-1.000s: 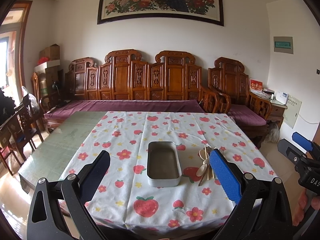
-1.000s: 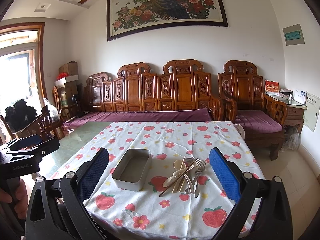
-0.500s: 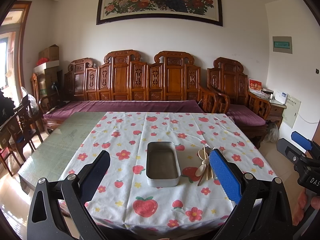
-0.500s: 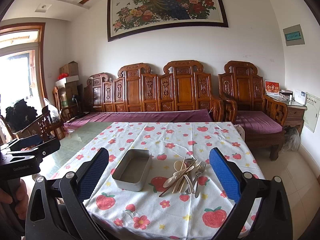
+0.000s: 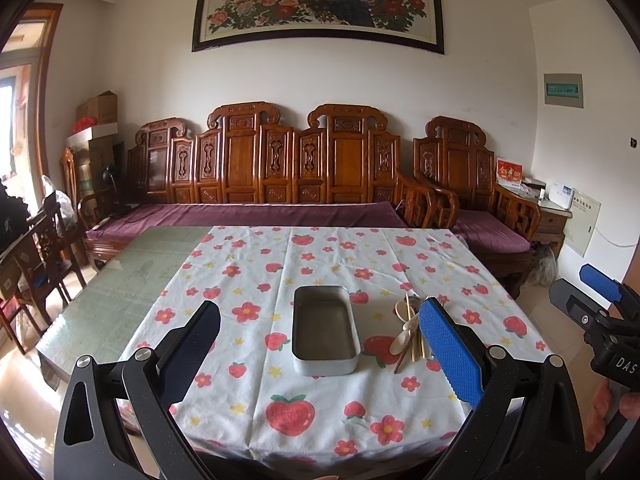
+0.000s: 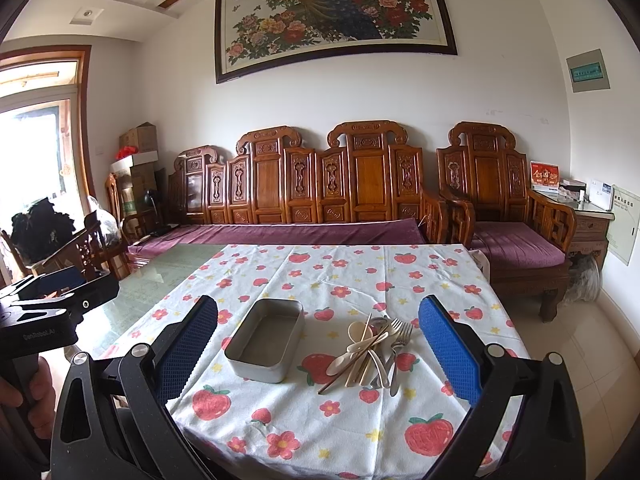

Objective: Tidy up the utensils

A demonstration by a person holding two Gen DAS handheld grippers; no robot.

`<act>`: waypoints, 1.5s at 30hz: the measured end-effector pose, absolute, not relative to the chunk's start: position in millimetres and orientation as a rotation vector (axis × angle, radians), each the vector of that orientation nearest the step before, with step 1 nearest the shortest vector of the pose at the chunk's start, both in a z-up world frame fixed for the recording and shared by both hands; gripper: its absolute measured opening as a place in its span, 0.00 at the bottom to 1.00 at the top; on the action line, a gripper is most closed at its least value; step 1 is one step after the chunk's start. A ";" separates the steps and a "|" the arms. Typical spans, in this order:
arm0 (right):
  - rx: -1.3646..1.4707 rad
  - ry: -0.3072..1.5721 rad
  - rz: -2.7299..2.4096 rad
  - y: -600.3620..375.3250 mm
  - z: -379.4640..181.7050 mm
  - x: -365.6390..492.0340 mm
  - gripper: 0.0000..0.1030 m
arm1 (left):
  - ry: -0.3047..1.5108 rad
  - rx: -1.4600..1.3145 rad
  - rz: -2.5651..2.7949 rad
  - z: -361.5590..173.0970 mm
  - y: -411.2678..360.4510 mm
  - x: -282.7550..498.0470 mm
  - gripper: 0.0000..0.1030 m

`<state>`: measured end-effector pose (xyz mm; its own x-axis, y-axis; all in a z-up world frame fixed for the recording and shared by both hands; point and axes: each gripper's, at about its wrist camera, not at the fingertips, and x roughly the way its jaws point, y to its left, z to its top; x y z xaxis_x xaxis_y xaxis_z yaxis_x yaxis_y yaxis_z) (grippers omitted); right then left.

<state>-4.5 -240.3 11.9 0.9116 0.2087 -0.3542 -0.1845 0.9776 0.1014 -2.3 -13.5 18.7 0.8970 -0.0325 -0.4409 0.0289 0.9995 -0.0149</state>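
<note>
Metal, empty and rectangular, the tin (image 5: 325, 330) is lying on the strawberry-print tablecloth (image 5: 280, 392), showing between the wide-open jaws of the left gripper (image 5: 320, 354), which is holding nothing. A heap of utensils (image 6: 372, 350) — pale spoons, chopsticks and steel forks — is lying just right of the tin, apart from it. In the right wrist view this heap is sitting between the spread jaws of the right gripper (image 6: 318, 354), which is also gripping nothing, and the tin is lying toward its left finger. Both grippers are hovering short of the table's near edge. White letters reading "DAS" are showing on the right gripper's body in the left wrist view; the lettering on the left gripper's body is too blurred to read
</note>
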 end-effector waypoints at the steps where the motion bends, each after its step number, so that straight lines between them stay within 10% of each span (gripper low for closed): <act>1: 0.066 0.372 0.203 -240.3 12.1 -4.6 0.98 | 0.456 -0.008 -0.031 19.5 -14.2 -2.0 0.94; 45: 0.053 0.508 0.165 -256.5 -44.5 53.1 0.97 | 0.614 0.027 -0.162 -43.6 -24.8 58.7 0.94</act>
<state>53.1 -256.5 -44.5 0.8606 0.1705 -0.4798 -0.1444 0.9853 0.0911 58.7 -24.8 -43.6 0.8049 -0.1431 -0.5758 0.1593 0.9870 -0.0226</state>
